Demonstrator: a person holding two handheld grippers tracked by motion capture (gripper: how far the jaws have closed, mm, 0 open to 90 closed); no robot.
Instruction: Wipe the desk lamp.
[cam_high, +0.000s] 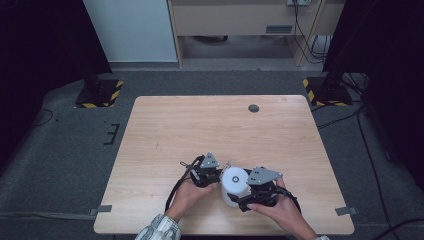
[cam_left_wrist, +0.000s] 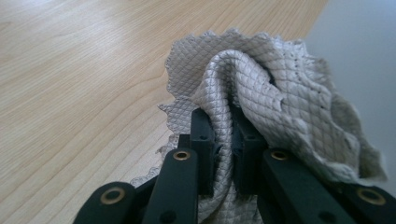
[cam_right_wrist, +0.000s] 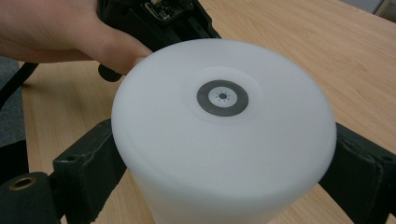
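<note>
Tightly clamped in the left tool (cam_left_wrist: 223, 140): a grey quilted cloth (cam_left_wrist: 275, 93), bunched between the jaws and spilling forward over the bench (cam_high: 165, 125). Spread wide around a white lamp (cam_right_wrist: 224, 135) on the right tool (cam_right_wrist: 224, 186), pads pressing its sides. Upright near the bench's front edge, a grey ring mark (cam_right_wrist: 222, 97) at the centre of its top. Just beside the lamp, the left hand (cam_right_wrist: 60, 28), thumb touching its rim.

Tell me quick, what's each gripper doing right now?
Left gripper: closed, fingers pinching the grey quilted cloth.
Right gripper: wide, fingers gripping the sides of the white cylinder.
</note>
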